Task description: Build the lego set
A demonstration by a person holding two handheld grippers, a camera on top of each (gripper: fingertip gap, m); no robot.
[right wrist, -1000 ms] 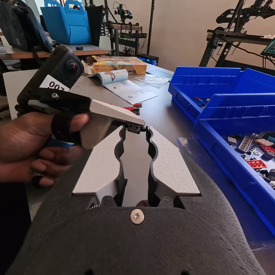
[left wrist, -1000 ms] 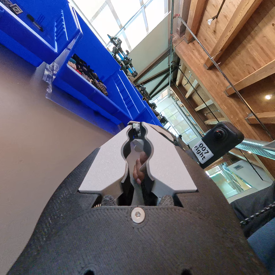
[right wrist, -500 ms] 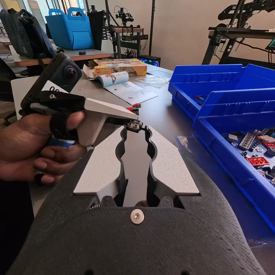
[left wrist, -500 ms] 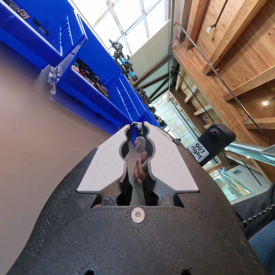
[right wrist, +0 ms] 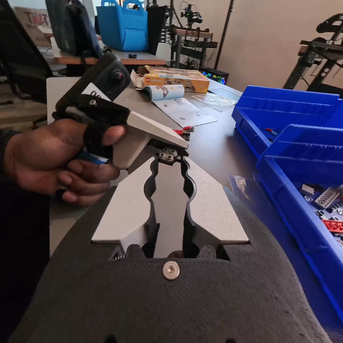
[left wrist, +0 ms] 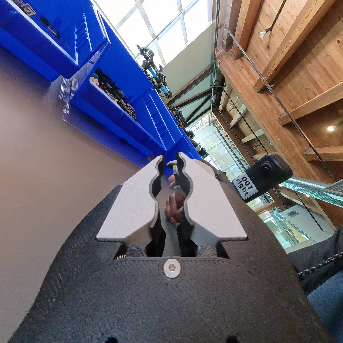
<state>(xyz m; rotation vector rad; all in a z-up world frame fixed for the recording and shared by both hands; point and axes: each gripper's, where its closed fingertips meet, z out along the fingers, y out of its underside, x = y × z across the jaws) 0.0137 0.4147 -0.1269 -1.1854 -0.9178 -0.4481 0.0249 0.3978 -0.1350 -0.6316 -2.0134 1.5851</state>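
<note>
Gripping grey stud piece (right wrist: 167,155), right tool (right wrist: 169,161) beside left tool (right wrist: 178,148).

Gripper fingers (right wrist: 130,209) matt grey plastic, fine grainy texture; gripper body (right wrist: 167,306) black, ribbed print-layer finish, shiny metal hex screw (right wrist: 171,270). Bins (right wrist: 289,167) glossy blue plastic. Tabletop (right wrist: 207,148) smooth, semi-gloss grey. Booklet (right wrist: 181,109) paper, box (right wrist: 178,79) cardboard. Ceiling (left wrist: 289,61) raw wood beams

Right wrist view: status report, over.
Right gripper shut on grey studded piece. Left gripper at the piece, grip unclear. Nothing blocking.
</note>
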